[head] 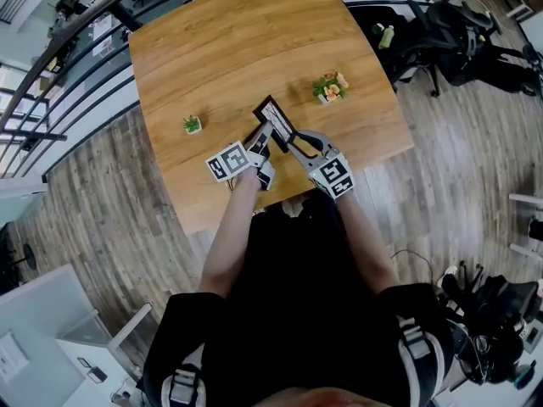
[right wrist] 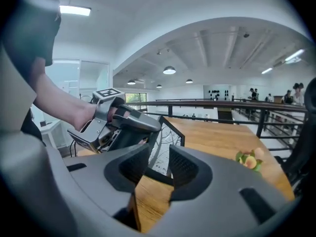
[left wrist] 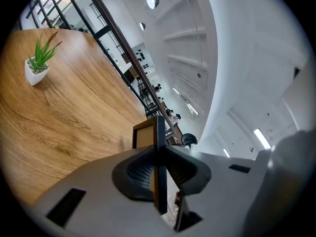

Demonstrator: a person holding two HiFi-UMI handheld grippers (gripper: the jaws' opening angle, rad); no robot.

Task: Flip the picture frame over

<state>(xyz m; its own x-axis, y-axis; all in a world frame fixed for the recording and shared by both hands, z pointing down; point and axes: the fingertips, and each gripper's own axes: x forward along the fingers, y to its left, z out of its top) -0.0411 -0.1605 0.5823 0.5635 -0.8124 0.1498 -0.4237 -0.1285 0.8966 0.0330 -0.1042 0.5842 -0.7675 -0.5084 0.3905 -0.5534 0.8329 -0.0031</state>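
Note:
A black picture frame stands raised on edge above the wooden table, near its front edge. My left gripper is shut on the frame's near edge. In the left gripper view the frame shows edge-on between the pads, its brown back to the left. My right gripper is beside it on the right, jaws open. In the right gripper view the frame's glass front shows through the gap of the right gripper, just beyond the fingertips and untouched. The left gripper grips its left side there.
A small green plant in a white pot stands left of the frame. A flower arrangement sits to the right. Bags and a chair lie on the floor at the right. A black railing runs beyond the table.

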